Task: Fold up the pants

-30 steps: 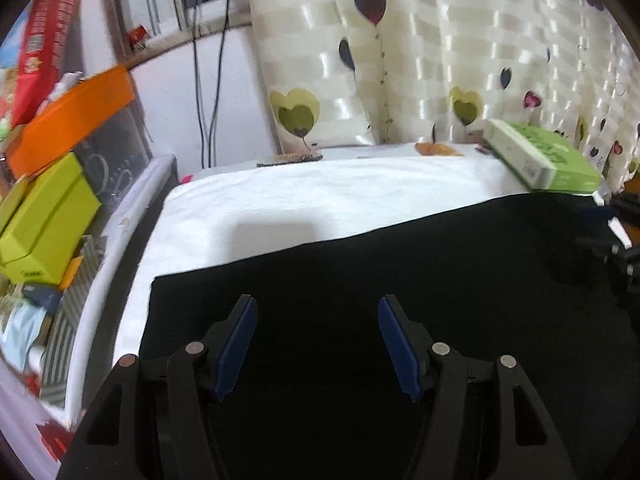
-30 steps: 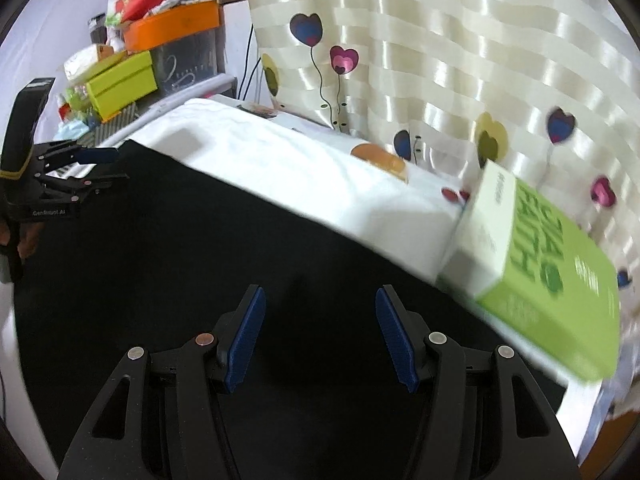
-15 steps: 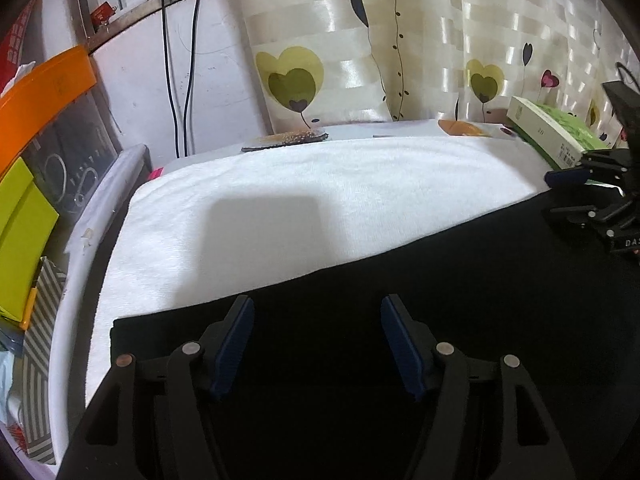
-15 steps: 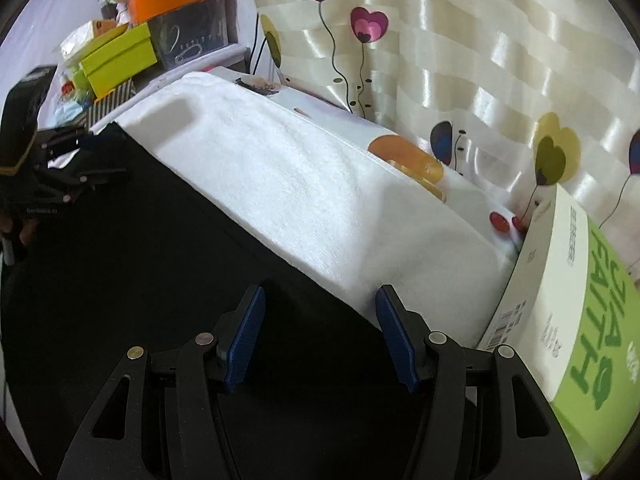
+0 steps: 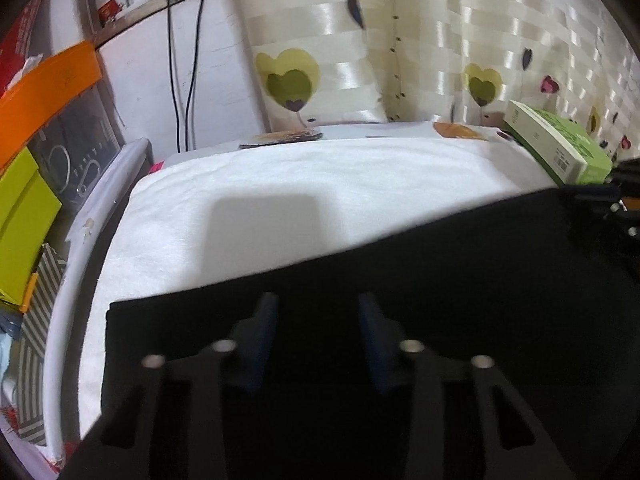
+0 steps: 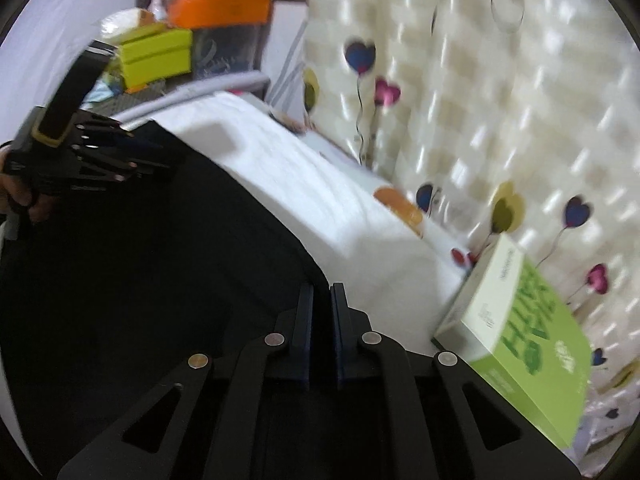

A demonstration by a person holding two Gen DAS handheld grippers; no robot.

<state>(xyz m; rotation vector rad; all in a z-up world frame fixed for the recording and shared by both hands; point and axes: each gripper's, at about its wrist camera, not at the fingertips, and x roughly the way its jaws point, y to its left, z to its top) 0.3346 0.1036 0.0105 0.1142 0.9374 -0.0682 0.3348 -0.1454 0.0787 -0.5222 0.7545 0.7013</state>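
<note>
Pants [image 5: 400,280], black, lie spread on the white towel [image 5: 304,192] with both tools at their far edge.

My right tool [image 6: 322,300] has just closed and looks pinched on the pants' edge beside the green box [image 6: 516,336]. My left tool [image 5: 316,320] has just been closing and stands half open over the cloth near its corner, pads not visibly pressing.

The right gripper [image 6: 321,300] is clamped on the edge of the pants [image 6: 160,264]; the left gripper [image 5: 318,320], jaws just closing, points down over them.
</note>
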